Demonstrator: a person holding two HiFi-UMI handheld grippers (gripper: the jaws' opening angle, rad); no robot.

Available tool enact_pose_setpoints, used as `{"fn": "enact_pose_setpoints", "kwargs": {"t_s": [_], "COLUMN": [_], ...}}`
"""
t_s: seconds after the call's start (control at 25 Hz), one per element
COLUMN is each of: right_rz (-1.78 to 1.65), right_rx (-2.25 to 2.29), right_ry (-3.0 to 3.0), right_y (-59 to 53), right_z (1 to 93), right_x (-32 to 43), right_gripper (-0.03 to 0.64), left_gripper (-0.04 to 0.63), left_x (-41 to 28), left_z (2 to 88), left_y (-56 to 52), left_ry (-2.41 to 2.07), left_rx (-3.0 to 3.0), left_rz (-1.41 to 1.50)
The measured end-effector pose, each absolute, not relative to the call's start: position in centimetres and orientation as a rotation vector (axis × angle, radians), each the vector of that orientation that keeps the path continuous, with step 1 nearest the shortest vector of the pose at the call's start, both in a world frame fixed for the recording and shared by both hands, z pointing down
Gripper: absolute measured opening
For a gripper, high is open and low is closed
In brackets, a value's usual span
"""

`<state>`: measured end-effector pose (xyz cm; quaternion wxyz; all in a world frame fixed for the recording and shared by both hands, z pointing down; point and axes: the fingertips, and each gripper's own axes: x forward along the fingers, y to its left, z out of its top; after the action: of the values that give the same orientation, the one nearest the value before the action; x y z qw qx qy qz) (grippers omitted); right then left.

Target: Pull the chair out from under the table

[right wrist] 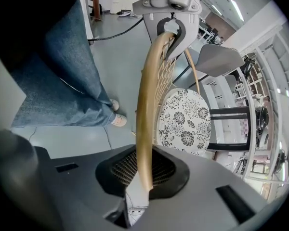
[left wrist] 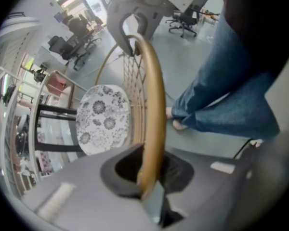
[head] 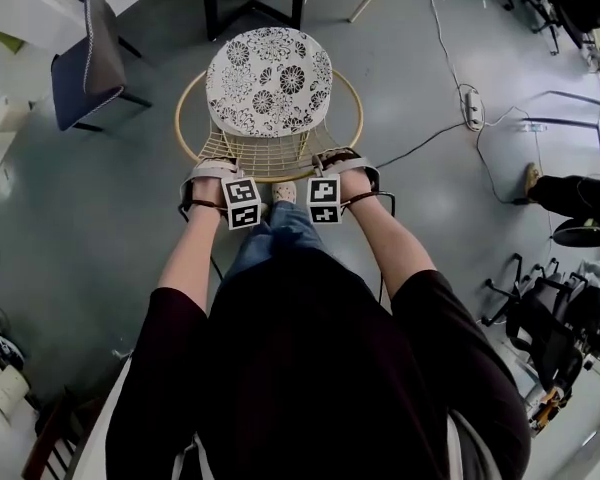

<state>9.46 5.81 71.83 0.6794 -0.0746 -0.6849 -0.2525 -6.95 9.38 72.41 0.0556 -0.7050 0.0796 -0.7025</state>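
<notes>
In the head view the chair stands on the grey floor just in front of the black table legs (head: 212,3), with its floral round cushion (head: 270,80) and golden hoop rim (head: 184,118) out in the open. My left gripper (head: 213,171) and right gripper (head: 341,161) point down side by side on the near arc of the rim above the wire back. In the left gripper view the golden rim (left wrist: 154,109) runs straight into my left gripper (left wrist: 147,184), which is shut on it. In the right gripper view the rim (right wrist: 147,109) is likewise clamped in my right gripper (right wrist: 139,186).
A dark blue chair (head: 90,53) stands at the far left. A power strip (head: 470,108) with cables lies on the floor to the right. Further right are another person's leg (head: 570,193) and black office chairs (head: 550,318). My own shoe (head: 285,193) is behind the chair back.
</notes>
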Motion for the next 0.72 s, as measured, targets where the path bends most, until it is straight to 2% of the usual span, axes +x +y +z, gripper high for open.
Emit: {"fn": "enact_pose_setpoints", "kwargs": {"t_s": [0.72], "right_rz": [-0.515], "right_rx": [-0.137], "right_ry": [-1.513], "right_y": [14.3], "right_z": [71.8], "right_x": [10.9], "right_gripper": [0.046], "left_gripper": [0.043], "left_x": [-5.5], "left_z": [72.1], "left_y": [17.9], "left_ry": [0.196], "left_rx": [-2.163], "left_rz": [-2.112]}}
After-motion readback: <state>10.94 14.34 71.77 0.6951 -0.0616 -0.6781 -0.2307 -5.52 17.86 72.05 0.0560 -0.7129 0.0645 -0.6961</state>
